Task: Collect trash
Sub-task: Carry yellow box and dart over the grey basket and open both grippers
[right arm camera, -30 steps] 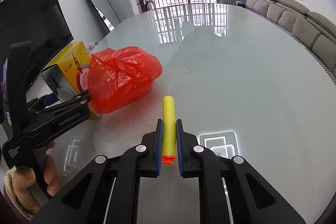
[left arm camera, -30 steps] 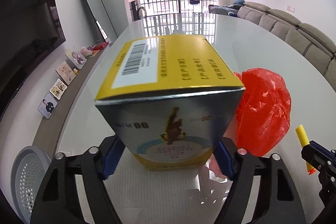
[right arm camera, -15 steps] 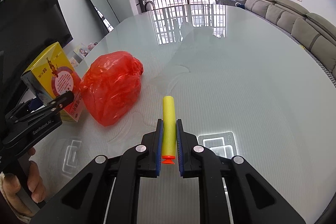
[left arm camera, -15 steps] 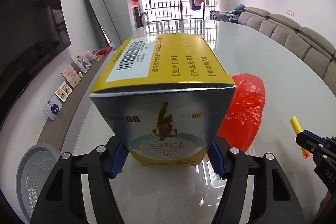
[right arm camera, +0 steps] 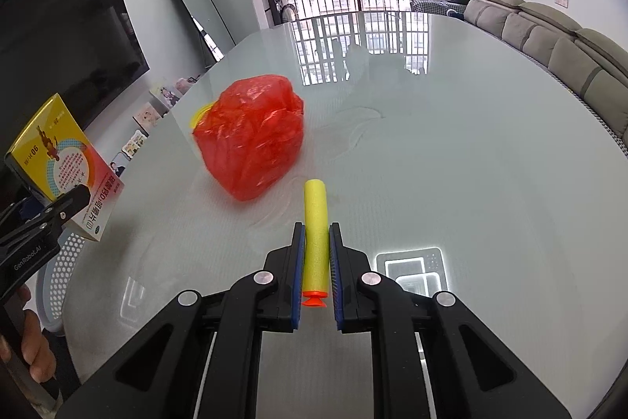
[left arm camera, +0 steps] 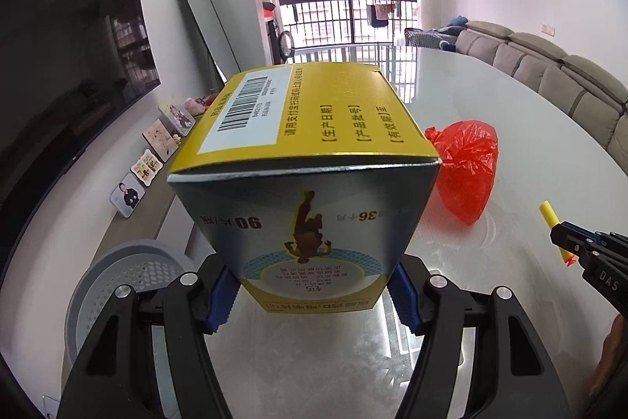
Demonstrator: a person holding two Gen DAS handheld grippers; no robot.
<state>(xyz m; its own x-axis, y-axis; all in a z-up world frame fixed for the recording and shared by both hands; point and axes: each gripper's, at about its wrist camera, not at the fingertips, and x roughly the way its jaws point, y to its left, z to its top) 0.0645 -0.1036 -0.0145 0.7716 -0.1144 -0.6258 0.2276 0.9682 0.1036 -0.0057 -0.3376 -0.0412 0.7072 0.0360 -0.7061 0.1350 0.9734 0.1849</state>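
Observation:
My left gripper (left arm camera: 310, 295) is shut on a yellow and blue carton (left arm camera: 310, 160), held upside down above the table's left edge. From the right wrist view the same carton (right arm camera: 59, 160) hangs at the far left, over a grey perforated basket (right arm camera: 59, 262). My right gripper (right arm camera: 316, 262) is shut on a yellow foam dart (right arm camera: 314, 218) with an orange tip, low over the glass. In the left wrist view that dart (left arm camera: 551, 222) pokes out of the right gripper (left arm camera: 569, 242) at the right edge. A crumpled red plastic bag (right arm camera: 255, 140) lies on the table between both grippers.
The grey basket (left arm camera: 114, 281) stands on the floor below the table's left edge. A glossy white table (right arm camera: 451, 144) stretches far ahead. A TV, a low shelf with small pictures and a leaning mirror line the left wall. A sofa runs along the right.
The left gripper has carried the carton leftward and a little up, away from the red bag and out over the basket. The right gripper has shifted slightly with the dart still clamped.

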